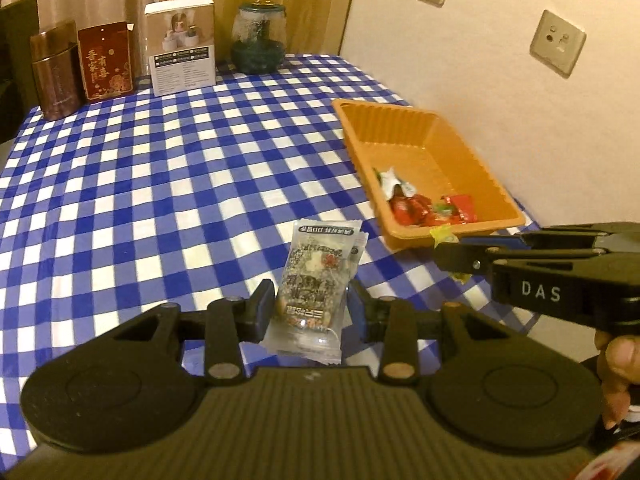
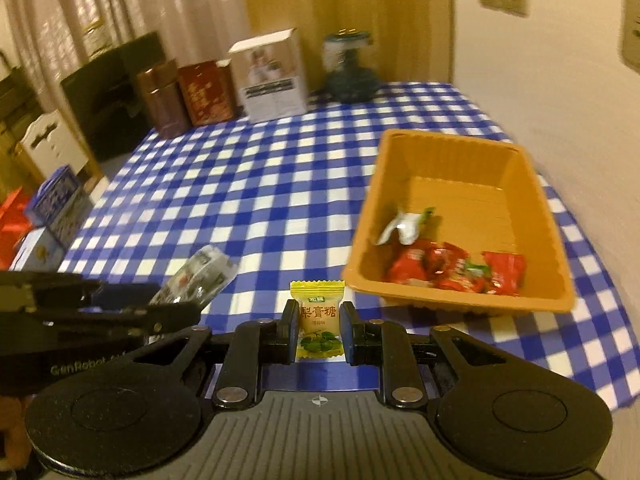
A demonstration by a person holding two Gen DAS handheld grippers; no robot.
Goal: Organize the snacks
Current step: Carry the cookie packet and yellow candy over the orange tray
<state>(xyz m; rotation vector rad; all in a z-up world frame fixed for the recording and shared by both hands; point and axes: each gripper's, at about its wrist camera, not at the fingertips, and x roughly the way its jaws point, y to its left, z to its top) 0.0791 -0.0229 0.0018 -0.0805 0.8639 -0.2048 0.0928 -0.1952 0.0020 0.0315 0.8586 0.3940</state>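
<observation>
Looking along the left tool (image 1: 312,304), it gripped a clear nut-snack packet (image 1: 314,280) above the counter (image 1: 160,180); the orange tray (image 1: 500,184) already held several red candies (image 1: 412,208).

Along the right tool (image 2: 320,328), its pads were clamped on a yellow pear candy (image 2: 319,320) short of the tray (image 2: 440,136); probably both remained to drop in.

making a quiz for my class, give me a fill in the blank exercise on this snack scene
1. The right gripper holds a ____ candy.
2. The left gripper holds a clear snack packet above the ____ tablecloth.
3. The red wrapped snacks lie inside the ____ tray.
4. The white box stands between the red tin and the ____ jar.

Missing words: yellow; blue and white checked; orange; green
</observation>
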